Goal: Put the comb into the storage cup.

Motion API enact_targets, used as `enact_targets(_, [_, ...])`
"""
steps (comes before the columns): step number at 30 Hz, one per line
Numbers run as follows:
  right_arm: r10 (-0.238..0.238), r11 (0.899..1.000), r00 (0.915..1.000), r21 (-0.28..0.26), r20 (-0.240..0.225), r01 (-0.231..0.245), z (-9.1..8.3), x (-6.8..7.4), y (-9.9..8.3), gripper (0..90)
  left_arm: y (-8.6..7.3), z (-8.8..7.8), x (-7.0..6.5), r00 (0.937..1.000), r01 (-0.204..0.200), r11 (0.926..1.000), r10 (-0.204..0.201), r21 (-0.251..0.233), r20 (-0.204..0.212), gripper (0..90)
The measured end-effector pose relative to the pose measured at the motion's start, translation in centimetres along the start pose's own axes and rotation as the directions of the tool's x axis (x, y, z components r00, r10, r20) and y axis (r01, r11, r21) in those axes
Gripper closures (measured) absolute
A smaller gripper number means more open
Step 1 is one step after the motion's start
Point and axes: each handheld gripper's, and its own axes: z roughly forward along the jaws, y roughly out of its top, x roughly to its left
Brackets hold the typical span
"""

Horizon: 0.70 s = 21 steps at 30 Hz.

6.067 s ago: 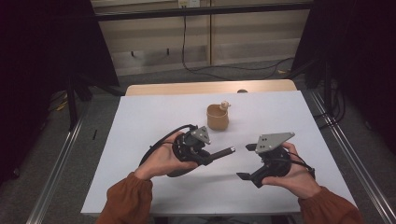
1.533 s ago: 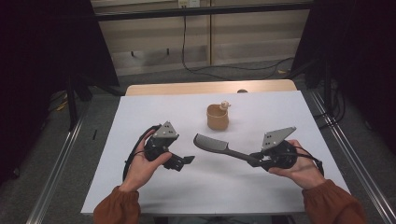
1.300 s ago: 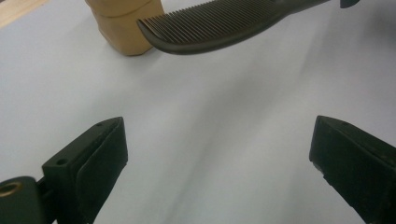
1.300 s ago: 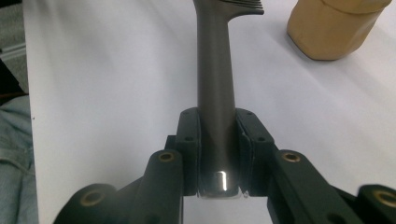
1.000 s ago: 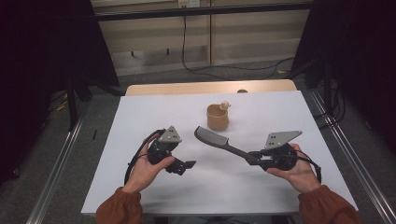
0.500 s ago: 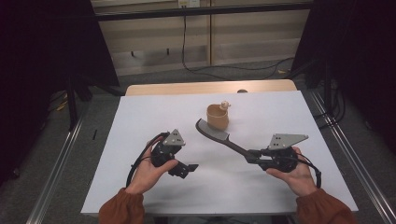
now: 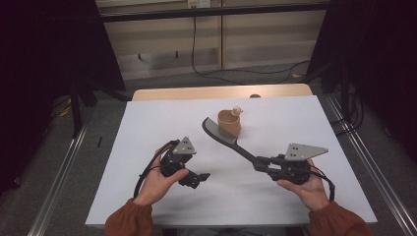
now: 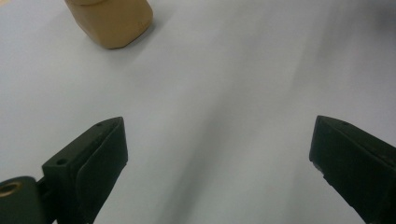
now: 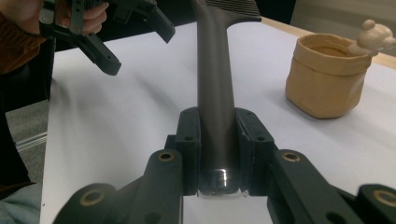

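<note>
Since the earlier frame, comb (image 7: 227,138) is swinging up toward the pot (image 7: 229,122), its toothed head now hanging just beside the rim. Right tool (image 7: 261,165) is clenching the handle end, keeping the long reach free for aiming. Left tool (image 7: 200,177) is resting released and empty over the counter (image 7: 147,123). Comb: smooth dark plastic, fine teeth. Pot: tan, crumpled like a paper bag, carrying a small pale figure.

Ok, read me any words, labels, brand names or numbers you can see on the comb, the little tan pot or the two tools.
None can be read.
Comb: plain dark handle, no print.
Tan pot: a faint mark low on its side in the left gripper view, too blurred to read.
Left tool and right tool: no lettering visible.
</note>
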Motion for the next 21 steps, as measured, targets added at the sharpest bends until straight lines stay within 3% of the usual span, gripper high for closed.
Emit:
enact_targets(4, [0.000, 1.000, 1.0000, -0.025, -0.004, 0.000, 0.07, 0.16, -0.02, 72.7, 0.04, 0.07, -0.15, 1.0000, 0.006, 0.9999, -0.006, -0.008, -0.003, 4.4])
enact_targets(6, [-0.002, 0.999, 1.0000, -0.046, -0.005, 0.002, 0.14, 0.22, -0.06, 72.7, 0.02, 0.18, -0.22, 0.9994, 0.033, 0.9990, -0.032, -0.029, 0.011, 4.4])
enact_targets(15, [0.003, 0.993, 1.0000, -0.118, -0.001, -0.003, 0.19, 0.38, -0.13, 72.7, 0.09, 0.17, -0.32, 0.9989, 0.047, 0.9963, -0.046, -0.071, 0.013, 4.4])
enact_targets(21, [0.022, 0.987, 0.9997, -0.158, 0.012, -0.020, 0.07, 0.32, -0.22, 72.6, 0.14, 0.17, -0.40, 0.9969, 0.078, 0.9897, -0.077, -0.120, 0.016, 4.4])
